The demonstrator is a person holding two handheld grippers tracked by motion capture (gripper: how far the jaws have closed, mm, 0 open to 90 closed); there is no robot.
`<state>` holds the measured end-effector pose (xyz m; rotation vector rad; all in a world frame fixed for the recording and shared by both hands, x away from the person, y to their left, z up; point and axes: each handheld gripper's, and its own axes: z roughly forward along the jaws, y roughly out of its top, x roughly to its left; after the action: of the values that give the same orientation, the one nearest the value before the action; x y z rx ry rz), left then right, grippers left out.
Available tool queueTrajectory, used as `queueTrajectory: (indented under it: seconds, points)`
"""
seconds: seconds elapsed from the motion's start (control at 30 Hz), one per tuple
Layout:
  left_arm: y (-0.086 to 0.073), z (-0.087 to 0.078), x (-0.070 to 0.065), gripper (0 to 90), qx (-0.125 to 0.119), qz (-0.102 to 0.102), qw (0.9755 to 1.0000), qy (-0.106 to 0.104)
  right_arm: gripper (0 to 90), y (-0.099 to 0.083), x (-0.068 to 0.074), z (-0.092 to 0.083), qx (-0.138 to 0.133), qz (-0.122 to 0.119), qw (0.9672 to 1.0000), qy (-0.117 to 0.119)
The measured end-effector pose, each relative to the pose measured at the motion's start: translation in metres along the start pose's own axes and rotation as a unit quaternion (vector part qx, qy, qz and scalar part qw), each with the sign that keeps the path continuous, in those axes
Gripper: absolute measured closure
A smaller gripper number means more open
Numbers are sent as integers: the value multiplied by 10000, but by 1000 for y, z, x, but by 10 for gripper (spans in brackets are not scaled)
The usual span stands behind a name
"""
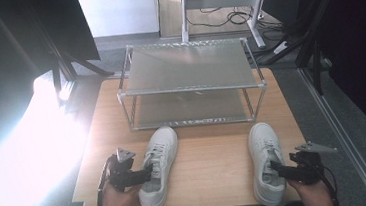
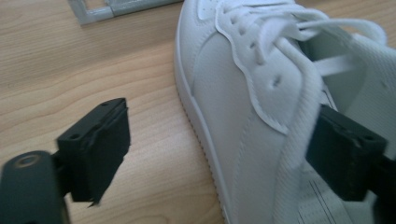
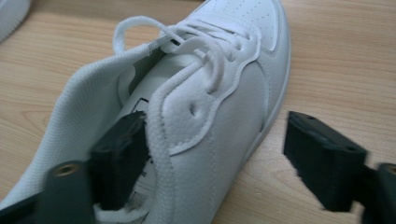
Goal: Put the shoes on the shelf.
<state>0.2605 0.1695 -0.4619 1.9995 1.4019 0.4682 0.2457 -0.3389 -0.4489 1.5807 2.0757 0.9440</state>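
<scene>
The left gripper (image 2: 219,154) has its jaws spread astride the outer side wall of the left white leather lace-up sneaker (image 2: 261,93), one jaw inside the ankle opening and one out over the light wooden table (image 2: 70,70), neither pad yet pressing. The right gripper (image 3: 233,158) straddles the side wall of the right white sneaker (image 3: 205,112) likewise, jaws apart. Nothing looks lifted: both grips remain to be closed, and the silver two-tier metal rack (image 1: 188,67) beyond the shoes' toes stands unfilled.
</scene>
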Motion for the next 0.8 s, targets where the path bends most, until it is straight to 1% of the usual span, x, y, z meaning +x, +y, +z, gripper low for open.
queueTrajectory:
  seconds: [0.1,0.17,0.2,0.23,0.33,0.4,0.5,0.57,0.6,0.63,0.67,0.73,0.77,0.8]
  points:
    - [1,7,-1,155,153,50,9999,15,368,1,3,3,86,-58,9999,-46]
    - [3,9,0,178,144,-3,9999,26,441,1,3,4,125,-43,9999,-71]
    - [3,10,0,192,156,-4,9999,74,476,2,3,5,140,-15,9999,-60]
    - [4,11,0,205,168,-9,9998,67,504,2,3,5,150,24,9999,-17]
    - [5,13,-1,257,192,-17,9998,26,532,4,3,6,200,22,9998,-59]
    - [7,14,-2,318,226,-8,9997,-7,563,5,5,7,263,-2,9995,-148]
    - [8,16,-5,429,285,57,9995,-130,603,6,6,11,385,-43,9987,-328]
    - [8,17,-6,497,287,17,9993,-256,638,6,5,13,454,-38,9980,-431]
    - [7,18,-5,539,283,-19,9990,-333,654,6,5,13,447,-35,9980,-441]
    - [6,18,-5,563,273,-83,9989,-379,684,6,6,13,453,-39,9978,-475]
    - [6,18,-4,582,266,-121,9985,-456,725,6,6,13,460,-75,9973,-568]
    - [5,18,-4,605,246,-111,9986,-461,796,6,8,13,464,-183,9959,-758]
    - [5,18,-5,630,227,-52,9989,-397,811,6,7,13,450,-200,9956,-794]
    - [5,17,-6,672,220,40,9993,-286,811,6,4,13,431,-122,9966,-695]
